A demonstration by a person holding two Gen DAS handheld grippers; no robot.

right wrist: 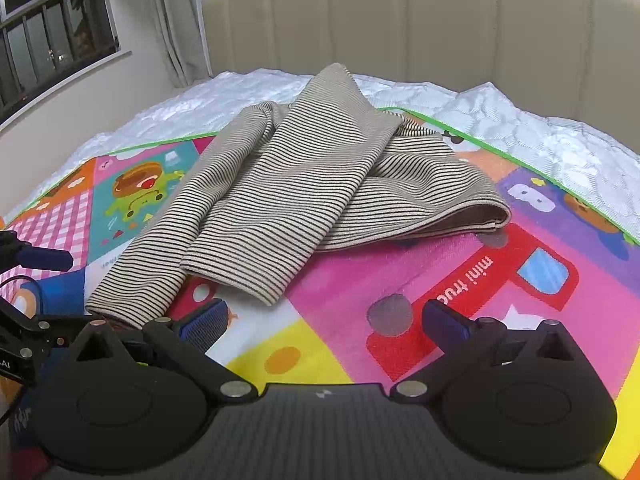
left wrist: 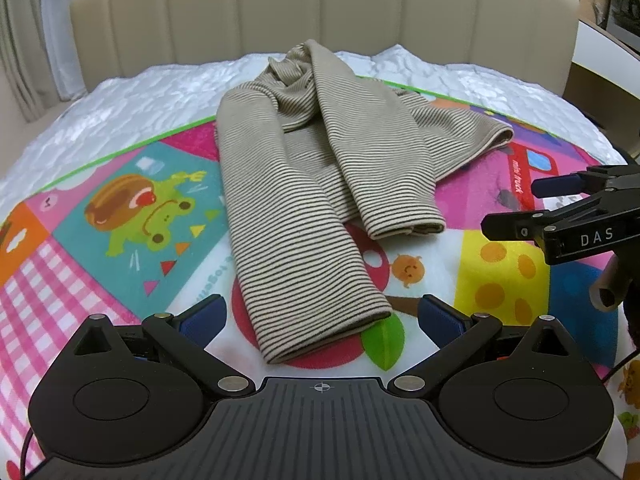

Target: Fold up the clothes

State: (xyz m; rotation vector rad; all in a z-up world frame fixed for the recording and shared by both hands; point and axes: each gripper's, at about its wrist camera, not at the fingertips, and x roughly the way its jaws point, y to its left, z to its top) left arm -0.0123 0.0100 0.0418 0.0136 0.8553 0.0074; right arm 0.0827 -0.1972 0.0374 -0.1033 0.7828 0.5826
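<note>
Left gripper point(left wrist: 318, 322) fingers spread wide, empty, hovering just short of the near sleeve cuff point(left wrist: 320, 330). Right gripper point(right wrist: 322, 320) fingers also spread, holding nothing, above the play mat point(right wrist: 400, 272) (red truck print under it), its left pad close to the cuff end. Striped beige sweater point(left wrist: 304, 168) lies loosely bunched on the colourful mat, sleeves crossing over the body, hem off to the right. Mat sits on a white quilted bed point(left wrist: 140, 92), padded headboard point(left wrist: 320, 8) behind.
</note>
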